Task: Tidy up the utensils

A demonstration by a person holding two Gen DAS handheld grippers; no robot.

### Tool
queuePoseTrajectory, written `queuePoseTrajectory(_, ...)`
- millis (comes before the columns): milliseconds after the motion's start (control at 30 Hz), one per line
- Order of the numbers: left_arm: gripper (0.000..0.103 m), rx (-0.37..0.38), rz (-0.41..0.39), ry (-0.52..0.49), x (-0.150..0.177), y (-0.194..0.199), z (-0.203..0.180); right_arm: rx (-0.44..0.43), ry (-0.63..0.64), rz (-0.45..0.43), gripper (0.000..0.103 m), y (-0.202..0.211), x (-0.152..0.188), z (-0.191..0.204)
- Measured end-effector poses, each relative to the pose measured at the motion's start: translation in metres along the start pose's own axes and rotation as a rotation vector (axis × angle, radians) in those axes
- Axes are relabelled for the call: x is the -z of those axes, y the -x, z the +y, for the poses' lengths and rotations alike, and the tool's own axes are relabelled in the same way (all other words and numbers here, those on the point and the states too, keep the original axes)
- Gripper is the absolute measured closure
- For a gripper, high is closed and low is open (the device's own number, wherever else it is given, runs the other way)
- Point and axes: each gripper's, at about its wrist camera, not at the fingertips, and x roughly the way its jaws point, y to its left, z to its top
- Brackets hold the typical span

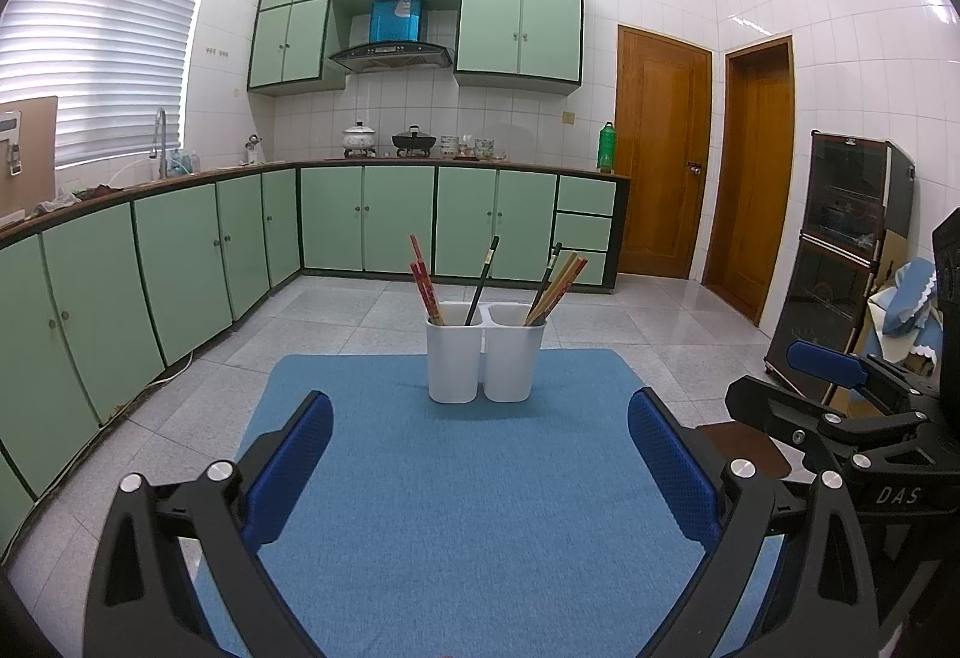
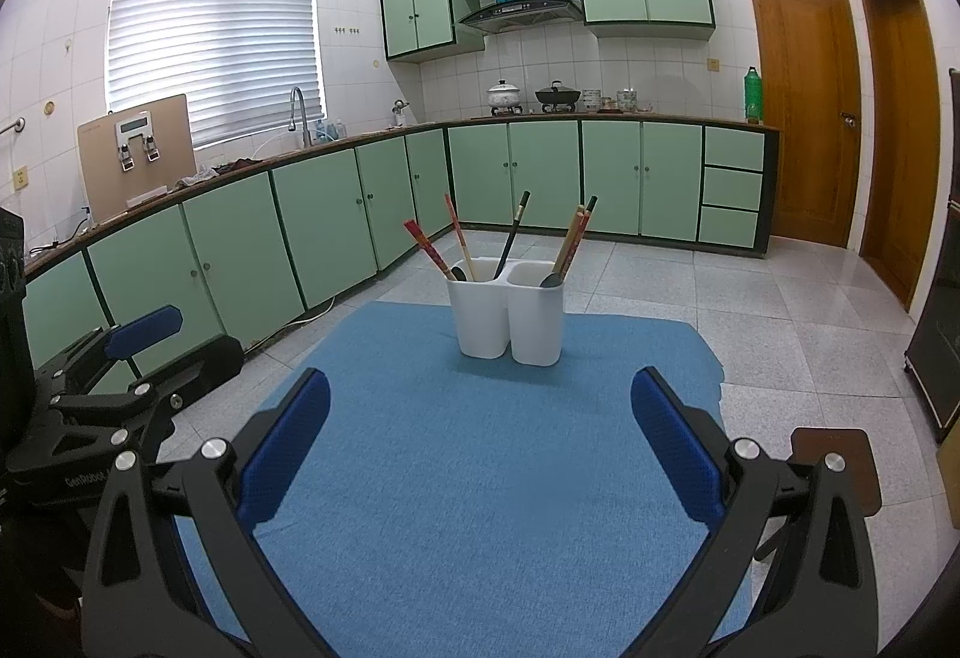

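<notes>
A white two-compartment utensil holder [image 1: 485, 358] [image 2: 510, 316] stands upright at the far end of a blue mat [image 1: 468, 490] [image 2: 480, 466]. Red chopsticks [image 1: 425, 283] [image 2: 429, 250] and a black chopstick [image 1: 483, 280] [image 2: 513, 235] lean in its left compartment. Tan and dark chopsticks [image 1: 555, 289] [image 2: 573, 238] lean in its right one, where a grey spoon [image 2: 549, 280] shows at the rim. My left gripper [image 1: 480, 418] is open over the mat, well short of the holder, nothing between its pads. My right gripper [image 2: 480, 394] is open likewise, also empty.
Each gripper shows in the other's view: the right gripper [image 1: 840, 406] beside the mat's right edge, the left gripper [image 2: 120, 376] at the mat's left. A brown stool top [image 2: 834, 466] sits to the right. Green kitchen cabinets [image 1: 180, 262] run along the left and back; a dark cabinet [image 1: 840, 262] stands right.
</notes>
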Motion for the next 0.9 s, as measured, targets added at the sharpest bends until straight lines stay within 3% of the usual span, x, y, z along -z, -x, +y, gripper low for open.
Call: queuePoseTrajectory(900, 0.006, -0.002, 0.003, -0.001, -0.0006, 0.0012, 0.0027, -0.001, 0.000, 0.003, 0.005, -0.0010, -0.0009, -0.0008)
